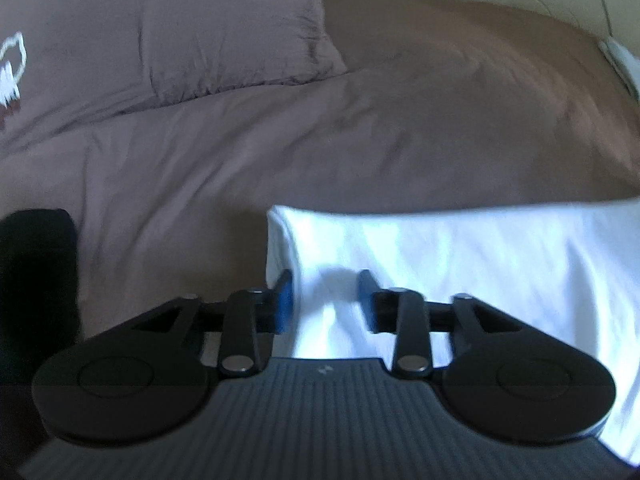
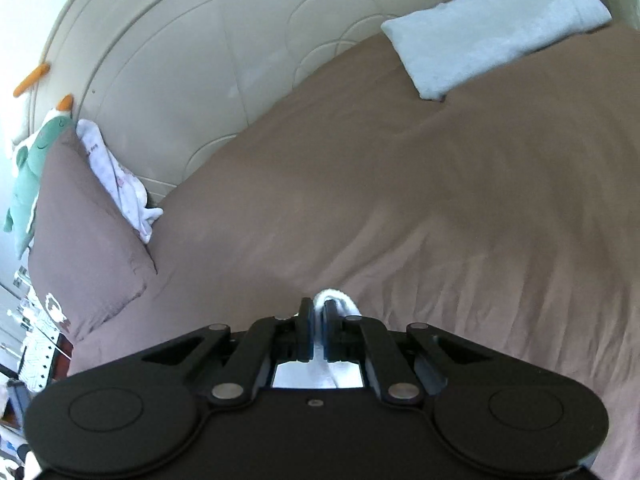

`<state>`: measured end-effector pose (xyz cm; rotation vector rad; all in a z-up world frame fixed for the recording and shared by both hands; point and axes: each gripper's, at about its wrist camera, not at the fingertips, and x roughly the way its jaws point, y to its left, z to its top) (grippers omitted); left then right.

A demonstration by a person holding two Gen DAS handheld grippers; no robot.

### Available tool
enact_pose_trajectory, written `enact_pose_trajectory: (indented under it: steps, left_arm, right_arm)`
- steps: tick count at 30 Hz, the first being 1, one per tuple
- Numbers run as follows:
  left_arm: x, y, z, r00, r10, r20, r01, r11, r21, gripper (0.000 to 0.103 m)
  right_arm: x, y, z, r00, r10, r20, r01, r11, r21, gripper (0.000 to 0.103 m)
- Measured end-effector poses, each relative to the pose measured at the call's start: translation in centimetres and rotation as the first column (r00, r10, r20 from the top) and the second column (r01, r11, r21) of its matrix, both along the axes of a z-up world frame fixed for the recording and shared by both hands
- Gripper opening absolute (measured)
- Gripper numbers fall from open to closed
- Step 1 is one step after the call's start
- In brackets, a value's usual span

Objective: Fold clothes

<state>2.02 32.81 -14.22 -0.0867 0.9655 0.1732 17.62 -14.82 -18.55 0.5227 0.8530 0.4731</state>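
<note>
A white garment (image 1: pixel 460 264) lies spread on the brown bedspread (image 1: pixel 360 140) in the left wrist view, its near-left corner under my left gripper (image 1: pixel 325 280). That gripper stands open, its blue-padded fingers astride a raised fold of the white cloth without pinching it. In the right wrist view my right gripper (image 2: pixel 317 307) is shut on a bunched edge of the white garment (image 2: pixel 332 295), which pokes out above the fingertips and hangs down behind them. The rest of the garment is hidden below that gripper.
A brown pillow (image 1: pixel 160 40) lies at the head of the bed, also brown pillow (image 2: pixel 84 248). A pale blue folded towel (image 2: pixel 492 28) rests far right by the cream headboard (image 2: pixel 192 60). A green plush toy (image 2: pixel 32 168) and patterned cloth (image 2: pixel 116 184) sit behind the pillow. A black object (image 1: pixel 36 280) is at left.
</note>
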Motion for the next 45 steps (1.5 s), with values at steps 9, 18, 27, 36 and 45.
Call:
enact_pose_trajectory:
  steps: [9,18,27,36,45]
  left_arm:
    - [1.6,1.6,1.7,0.996,0.025,0.086,-0.025,1.000,-0.005,0.006]
    - [6.0,4.7,4.5,0.968,0.046,0.248,-0.032,0.998,-0.060,0.008]
    - [5.7,6.9,7.5,0.944,0.145,0.298,-0.112,0.986,-0.124,0.038]
    - [-3.0,3.3,2.9,0.987,0.069,0.142,-0.053,0.992,-0.111,0.037]
    - [-4.3,1.8,-1.0,0.996,0.089,0.014,-0.086,0.984,-0.158,0.030]
  right_arm:
    - [0.2,1.3,1.9,0.997,0.021,0.075,-0.015,0.997,-0.082,0.006]
    - [6.1,0.0,3.1,0.995,-0.081,0.065,0.085,0.994,-0.062,0.004]
    - [8.6,2.3,2.9,0.994,0.003,0.107,0.022,0.974,-0.227,0.021]
    - [3.9,-2.5,1.8,0.990,-0.125,0.069,0.133,0.982,-0.137,0.054]
    - [-6.7,-3.6,0.0,0.999,-0.053,-0.002,0.053,0.998,0.020,0.054]
